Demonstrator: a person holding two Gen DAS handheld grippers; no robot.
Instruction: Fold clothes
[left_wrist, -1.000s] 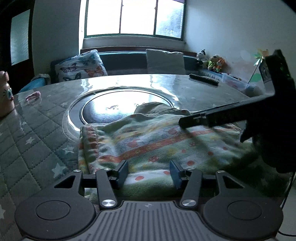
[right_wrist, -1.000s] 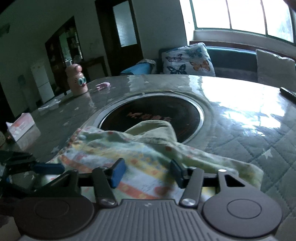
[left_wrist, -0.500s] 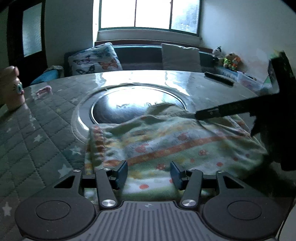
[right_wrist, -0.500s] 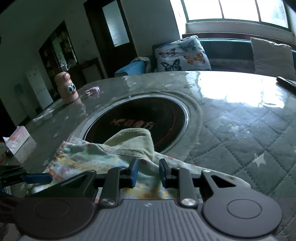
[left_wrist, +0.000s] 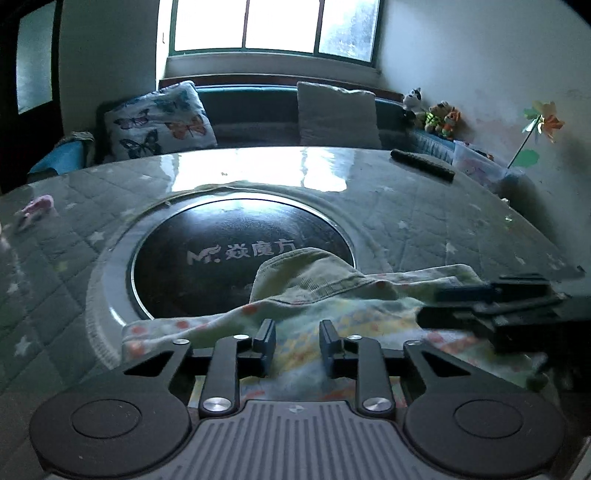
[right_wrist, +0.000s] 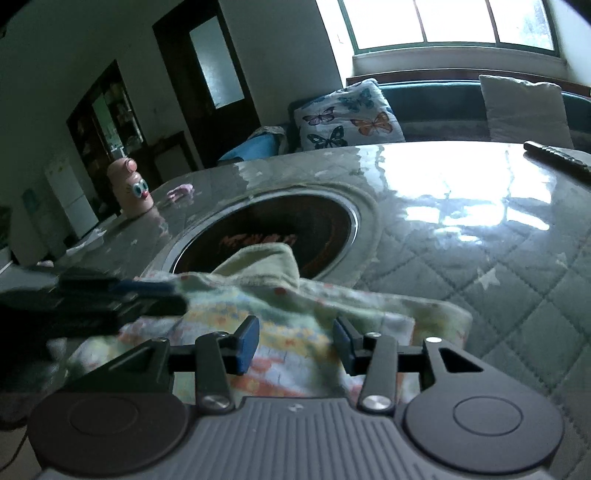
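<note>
A small patterned garment (left_wrist: 369, 314) with red and yellow print and a pale green ribbed waistband (left_wrist: 306, 273) lies bunched on the quilted table at the near edge of a round black hotplate. My left gripper (left_wrist: 297, 343) is open, its jaws just over the garment's near edge. My right gripper (right_wrist: 295, 343) is open, jaws wide over the garment (right_wrist: 295, 314). Each gripper shows in the other's view: the right one (left_wrist: 498, 310) at the right, the left one (right_wrist: 110, 295) at the left.
The round hotplate (left_wrist: 207, 236) is set into the table's middle. A remote control (left_wrist: 421, 164) lies far right. A pink figurine (right_wrist: 131, 188) and a small pink item (left_wrist: 35, 208) sit far left. A bench with cushions (left_wrist: 159, 120) is behind the table.
My right gripper shut to a narrow gap half a second ago and now stands wide open. Both grippers moved lower and closer to the garment; the garment's waistband has bunched toward the hotplate.
</note>
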